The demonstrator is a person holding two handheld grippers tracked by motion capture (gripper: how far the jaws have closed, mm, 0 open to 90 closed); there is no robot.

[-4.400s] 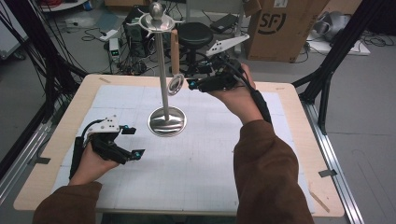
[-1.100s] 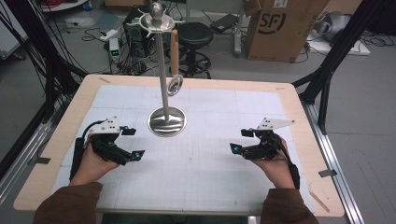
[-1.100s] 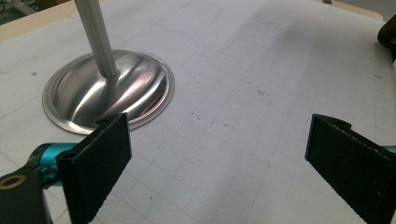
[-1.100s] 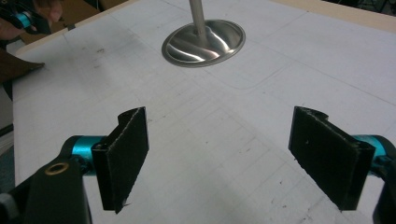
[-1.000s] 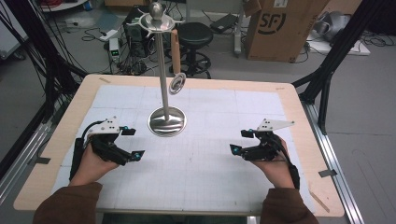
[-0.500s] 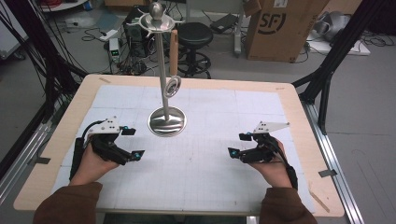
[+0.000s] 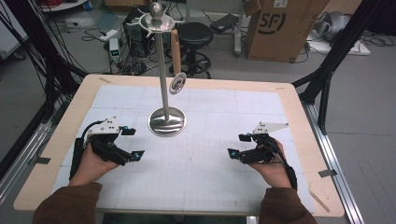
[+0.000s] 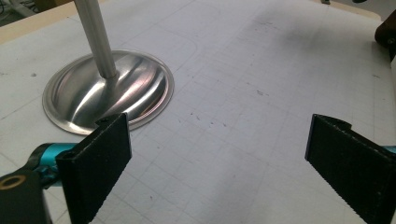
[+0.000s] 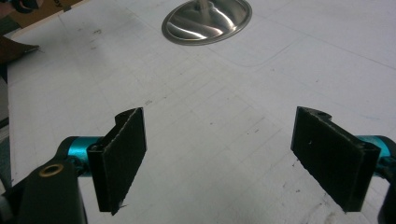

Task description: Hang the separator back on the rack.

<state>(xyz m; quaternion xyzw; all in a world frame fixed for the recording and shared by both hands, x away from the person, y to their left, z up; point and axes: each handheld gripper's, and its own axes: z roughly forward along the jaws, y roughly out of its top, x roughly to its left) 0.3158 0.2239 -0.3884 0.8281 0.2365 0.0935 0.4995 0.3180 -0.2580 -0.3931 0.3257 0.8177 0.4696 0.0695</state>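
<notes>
Left hand-held gripper (image 7: 130, 143) is parked near the counter's (image 7: 289, 100) left edge, jaws apart and empty. The metal stand (image 7: 166, 121) is planted upright mid-counter toward the far edge, slightly nearer the left one. Right hand-held gripper (image 7: 236, 145) is rested near the right edge, also spread, nothing held.

A pale wooden worktop (image 7: 299, 100), covered by a white gridded mat (image 7: 210, 168), stands on a grey floor (image 7: 369, 116). Behind it are a black stool (image 7: 193, 35), a brown cardboard box (image 7: 275, 28), tangled cables (image 7: 28, 60) and black frame legs (image 7: 334, 60).
</notes>
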